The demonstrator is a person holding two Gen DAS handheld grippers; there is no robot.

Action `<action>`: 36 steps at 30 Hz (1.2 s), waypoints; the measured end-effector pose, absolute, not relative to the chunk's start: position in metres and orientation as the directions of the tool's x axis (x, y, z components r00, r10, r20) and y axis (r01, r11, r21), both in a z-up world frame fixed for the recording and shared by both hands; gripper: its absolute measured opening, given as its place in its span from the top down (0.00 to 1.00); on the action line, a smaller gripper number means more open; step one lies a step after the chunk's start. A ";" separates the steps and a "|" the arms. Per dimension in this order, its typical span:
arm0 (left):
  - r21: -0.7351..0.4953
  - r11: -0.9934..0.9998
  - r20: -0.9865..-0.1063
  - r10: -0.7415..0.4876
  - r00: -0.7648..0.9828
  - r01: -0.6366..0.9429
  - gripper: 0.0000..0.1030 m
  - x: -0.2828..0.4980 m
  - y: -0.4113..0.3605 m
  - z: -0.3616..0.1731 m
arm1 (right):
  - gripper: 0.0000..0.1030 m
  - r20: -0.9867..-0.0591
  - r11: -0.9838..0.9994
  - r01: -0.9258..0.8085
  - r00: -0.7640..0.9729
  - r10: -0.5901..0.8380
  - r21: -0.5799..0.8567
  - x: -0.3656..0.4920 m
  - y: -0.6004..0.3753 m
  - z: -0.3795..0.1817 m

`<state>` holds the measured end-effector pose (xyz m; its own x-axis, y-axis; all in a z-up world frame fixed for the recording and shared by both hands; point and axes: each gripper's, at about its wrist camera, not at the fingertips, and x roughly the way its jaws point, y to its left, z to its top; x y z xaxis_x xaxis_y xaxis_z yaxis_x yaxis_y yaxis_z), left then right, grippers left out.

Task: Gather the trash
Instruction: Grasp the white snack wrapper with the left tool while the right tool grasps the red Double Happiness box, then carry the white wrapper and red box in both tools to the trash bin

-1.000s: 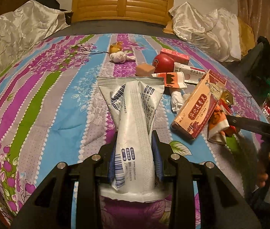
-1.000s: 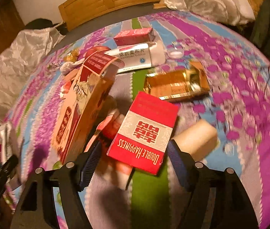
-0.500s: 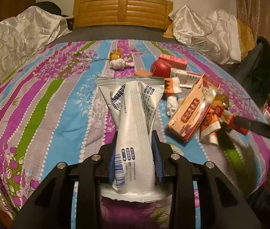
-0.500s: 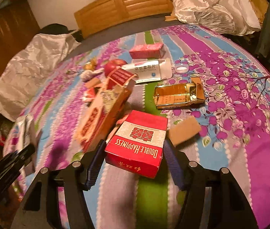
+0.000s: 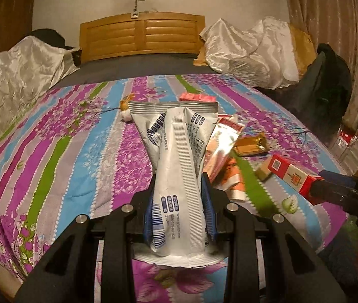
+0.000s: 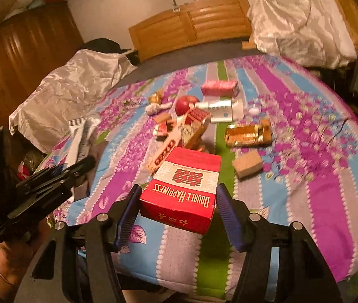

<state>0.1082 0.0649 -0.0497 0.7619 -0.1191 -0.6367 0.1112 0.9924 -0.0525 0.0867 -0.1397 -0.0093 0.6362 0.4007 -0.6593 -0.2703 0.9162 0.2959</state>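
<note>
My left gripper is shut on a white foil pouch that sticks up between its blue pads, held above the striped bed sheet. Between the blue pads of my right gripper sits a red "Double Happiness" box, gripped by its sides and lifted clear of the bed. The left wrist view shows that box at the right, in the other gripper's fingers. The right wrist view has the left gripper and its pouch at the left edge of the bed.
More litter lies mid-bed: a long orange carton, a gold box, a brown block, a red apple, a pink box, a white tube box. A dark bag stands beside the bed at left.
Both grippers have risen and drawn back from the bed. The right jaws narrowed onto the red box, which came up off the sheet. The pouch stays in the left grip.
</note>
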 end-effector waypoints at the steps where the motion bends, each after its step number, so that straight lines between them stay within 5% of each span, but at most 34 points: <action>1: -0.049 0.992 -0.633 -0.119 0.765 0.114 0.70 0.108 0.061 -0.047 | 0.40 -0.649 0.920 -0.274 0.651 0.393 0.281 0.083 -0.141 -0.003; 19: 0.114 0.984 -0.556 -0.048 0.830 0.134 0.70 0.118 -0.013 0.017 | 0.40 -0.471 0.962 -0.214 0.840 0.271 0.172 0.038 -0.195 0.091; 36: 0.167 0.899 -0.485 -0.283 0.827 0.406 0.70 0.127 -0.175 0.066 | 0.40 -0.374 0.981 0.122 0.926 -0.057 0.153 -0.016 -0.356 0.134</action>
